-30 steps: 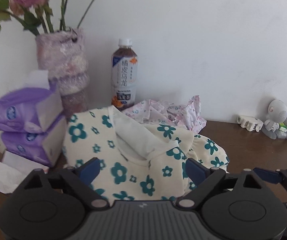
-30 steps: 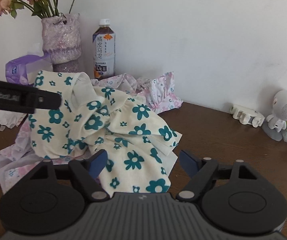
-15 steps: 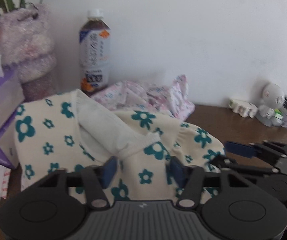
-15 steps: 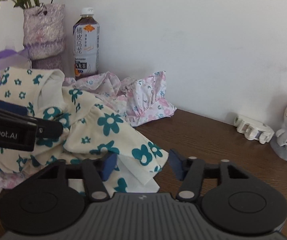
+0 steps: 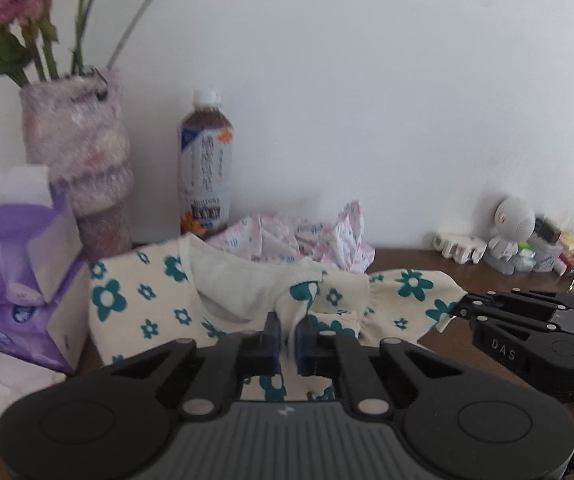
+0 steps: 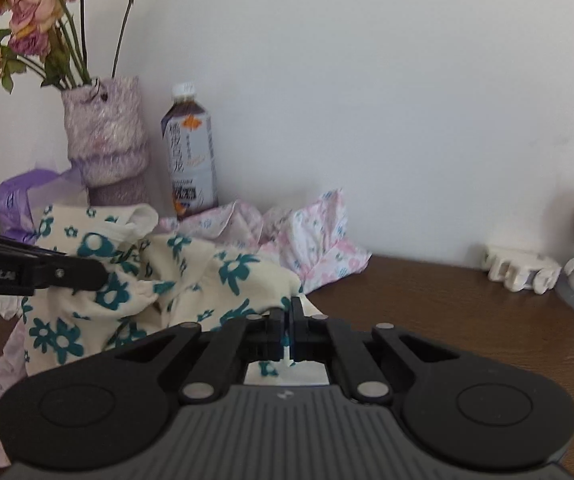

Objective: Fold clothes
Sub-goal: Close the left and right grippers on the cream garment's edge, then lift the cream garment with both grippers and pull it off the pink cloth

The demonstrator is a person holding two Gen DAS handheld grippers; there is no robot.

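Note:
A cream top with teal flowers (image 5: pixel 143 304) lies bunched on the brown table (image 6: pixel 447 320). In the left wrist view my left gripper (image 5: pixel 287 332) is closing its jaws, and its pads pinch a fold of the top just below the neckline. My right gripper (image 5: pixel 463 308) comes in from the right and grips the sleeve end. In the right wrist view the right gripper (image 6: pixel 290 320) is closing, pads pressed on the edge of the cream top (image 6: pixel 239 276). The left gripper (image 6: pixel 103 276) reaches in from the left onto the cloth.
A pink floral garment (image 5: pixel 287 236) lies crumpled behind the top by the wall. A fuzzy vase (image 5: pixel 79 160) with flowers, a tea bottle (image 5: pixel 205 168) and purple tissue packs (image 5: pixel 15 280) stand at the left. A white toy figure (image 5: pixel 511 232) and small items sit at the back right.
Both grippers went from wide open to shut on the cream top. The sleeve side of the top is now drawn out to the right, and the left gripper has lifted a little.

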